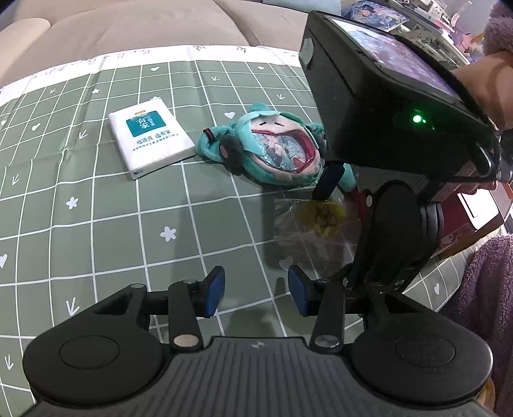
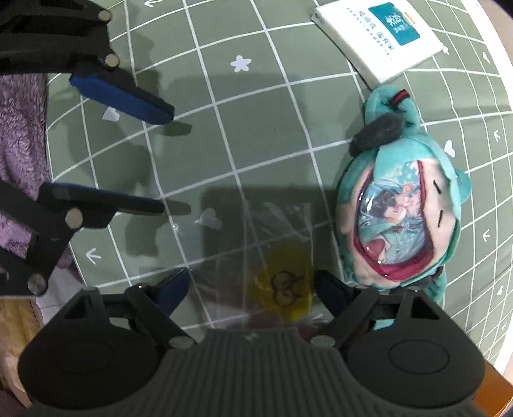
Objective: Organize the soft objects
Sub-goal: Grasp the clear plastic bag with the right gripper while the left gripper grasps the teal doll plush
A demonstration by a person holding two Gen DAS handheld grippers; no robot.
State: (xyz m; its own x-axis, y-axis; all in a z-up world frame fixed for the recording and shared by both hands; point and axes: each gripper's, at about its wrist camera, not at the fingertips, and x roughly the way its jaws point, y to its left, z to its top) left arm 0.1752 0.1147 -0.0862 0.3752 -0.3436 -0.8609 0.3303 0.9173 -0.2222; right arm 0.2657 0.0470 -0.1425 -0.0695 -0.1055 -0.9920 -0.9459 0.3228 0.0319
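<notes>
A clear plastic bag point(image 2: 275, 256) with a yellow thing inside lies flat on the desk point(image 2: 256, 96), crinkled and shiny, the green checked cloth showing through it. The right tool point(image 2: 253, 288) points down over it with its jaws spread wide, one finger at each side of the yellow patch; the pads do not press on the film, so it is released, grasping nothing. Just beside the bag, toward the far side, lies a teal plush toy point(image 2: 400, 208) on its back: fuzzy fabric, a round clear window on its belly with a printed picture, a dark furry lump and a red-striped strap at its top end. Beyond the plush, close to it, lies a white rectangular tissue pack point(image 2: 381, 38) with a teal label, soft-edged and flat.

The left tool point(image 1: 256, 288) hovers over bare cloth near the bag's edge, jaws partly apart with nothing between the blue pads.

The left wrist view alone shows the beige sofa point(image 1: 128, 25) behind the desk, the hand point(image 1: 484, 83) on the right tool and a purple fleecy sleeve point(image 1: 481, 282). The right wrist view alone shows the plush window's picture head-on.
</notes>
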